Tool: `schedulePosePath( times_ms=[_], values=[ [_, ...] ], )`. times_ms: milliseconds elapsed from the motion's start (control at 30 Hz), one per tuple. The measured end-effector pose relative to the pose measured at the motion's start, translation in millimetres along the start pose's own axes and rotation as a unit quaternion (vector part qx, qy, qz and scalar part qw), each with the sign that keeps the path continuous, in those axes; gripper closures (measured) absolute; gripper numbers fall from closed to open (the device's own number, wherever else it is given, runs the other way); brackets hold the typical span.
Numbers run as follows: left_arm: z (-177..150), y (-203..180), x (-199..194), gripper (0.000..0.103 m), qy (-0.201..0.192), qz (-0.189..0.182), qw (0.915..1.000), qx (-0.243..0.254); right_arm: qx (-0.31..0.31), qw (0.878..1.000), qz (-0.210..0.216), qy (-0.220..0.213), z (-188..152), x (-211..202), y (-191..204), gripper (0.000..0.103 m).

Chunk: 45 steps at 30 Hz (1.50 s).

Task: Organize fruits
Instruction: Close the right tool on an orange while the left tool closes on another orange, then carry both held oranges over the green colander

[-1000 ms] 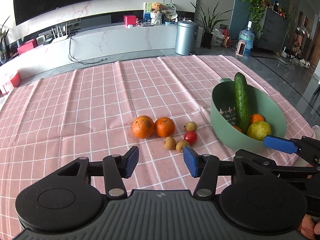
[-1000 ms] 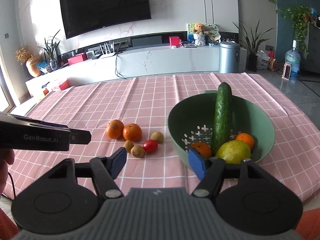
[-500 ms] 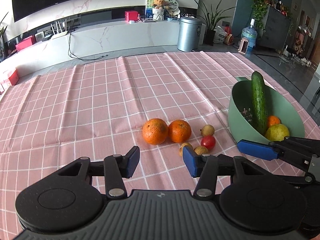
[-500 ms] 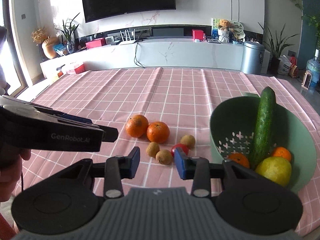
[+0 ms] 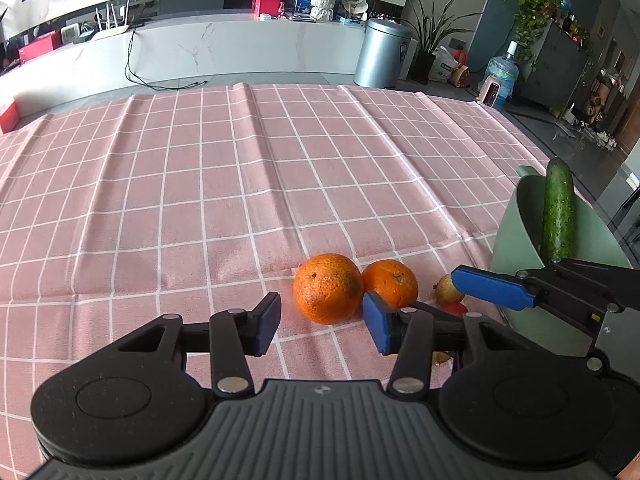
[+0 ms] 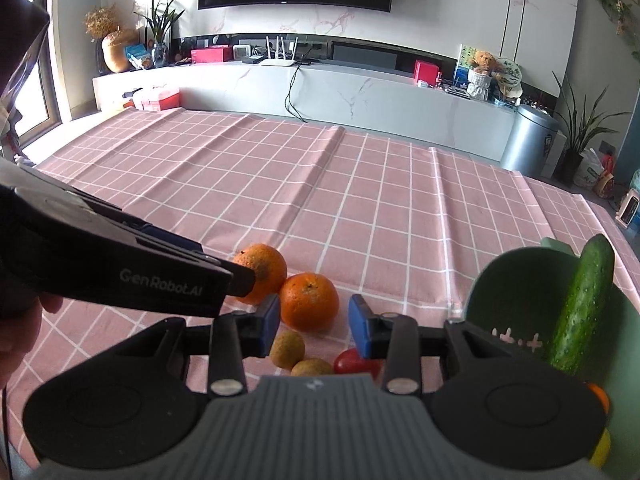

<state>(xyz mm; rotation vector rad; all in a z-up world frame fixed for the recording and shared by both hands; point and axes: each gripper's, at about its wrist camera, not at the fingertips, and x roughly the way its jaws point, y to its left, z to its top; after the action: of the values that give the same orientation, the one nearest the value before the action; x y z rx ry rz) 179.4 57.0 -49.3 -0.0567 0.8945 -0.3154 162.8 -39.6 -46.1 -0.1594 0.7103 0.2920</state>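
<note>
Two oranges [image 5: 328, 288] [image 6: 309, 302] near table's [image 5: 200, 200] right edge; I bring left gripper [image 5: 320, 326] and right gripper [image 6: 313, 330], jaws spread, empty, one each; left's just narrowing.

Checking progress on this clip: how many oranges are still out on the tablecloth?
2: a larger orange on the left and a smaller orange touching its right side. Others may hide behind the gripper bodies.

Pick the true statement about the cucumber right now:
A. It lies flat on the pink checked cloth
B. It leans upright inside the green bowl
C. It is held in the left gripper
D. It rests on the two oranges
B: the cucumber stands tilted against the wall of the green bowl, its tip above the rim.
</note>
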Motion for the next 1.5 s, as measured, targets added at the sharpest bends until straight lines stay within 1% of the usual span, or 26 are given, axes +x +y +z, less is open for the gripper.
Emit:
schedulePosePath(
  times_ms=[100,300,433,500,567,667,733,833,867,933,1000,1100,1400,1500],
  values=[
    [2,5,7,0.047,0.006,-0.016,0.9998,-0.013,-0.002,1.000,0.008,0.005,2,10,0,0.068],
    [1,20,17,0.047,0.011,-0.040,0.9976,-0.055,0.001,1.000,0.017,0.012,2,23,-1,0.067],
    [2,20,20,0.046,0.011,-0.046,0.9972,-0.057,0.016,0.999,0.022,0.025,0,32,-5,0.066],
    [4,21,22,0.045,0.010,-0.048,0.9968,-0.062,0.013,0.999,0.022,0.025,-1,33,-4,0.065],
    [5,20,24,0.045,0.011,-0.051,0.9964,-0.067,0.013,0.999,0.026,0.022,-1,34,-3,0.059],
    [5,18,28,0.045,0.011,-0.054,0.9966,-0.062,0.008,0.999,0.025,0.019,-1,35,-1,0.055],
    [5,19,28,0.045,0.008,-0.055,0.9964,-0.064,0.005,1.000,0.020,0.017,-2,37,0,0.055],
    [5,23,30,0.045,0.008,-0.058,0.9952,-0.078,0.003,1.000,0.014,0.017,-2,39,1,0.059],
    [5,24,30,0.048,0.009,-0.061,0.9949,-0.080,0.000,1.000,0.011,0.019,-2,40,1,0.064],
    [5,24,30,0.051,0.010,-0.066,0.9943,-0.083,-0.007,1.000,0.005,0.020,-3,41,3,0.063],
    [5,23,29,0.053,0.008,-0.061,0.9948,-0.081,-0.006,1.000,0.005,0.020,-3,41,2,0.064],
    [4,20,25,0.055,0.002,-0.038,0.9971,-0.066,-0.005,1.000,0.003,0.017,-4,40,1,0.065],
    [6,29,9,0.055,-0.009,-0.012,0.9968,-0.078,-0.005,1.000,-0.005,-0.007,-2,28,1,0.066],
    [6,26,1,0.055,-0.016,0.006,0.9973,-0.072,-0.006,1.000,-0.008,-0.019,0,20,2,0.066]
  ],
)
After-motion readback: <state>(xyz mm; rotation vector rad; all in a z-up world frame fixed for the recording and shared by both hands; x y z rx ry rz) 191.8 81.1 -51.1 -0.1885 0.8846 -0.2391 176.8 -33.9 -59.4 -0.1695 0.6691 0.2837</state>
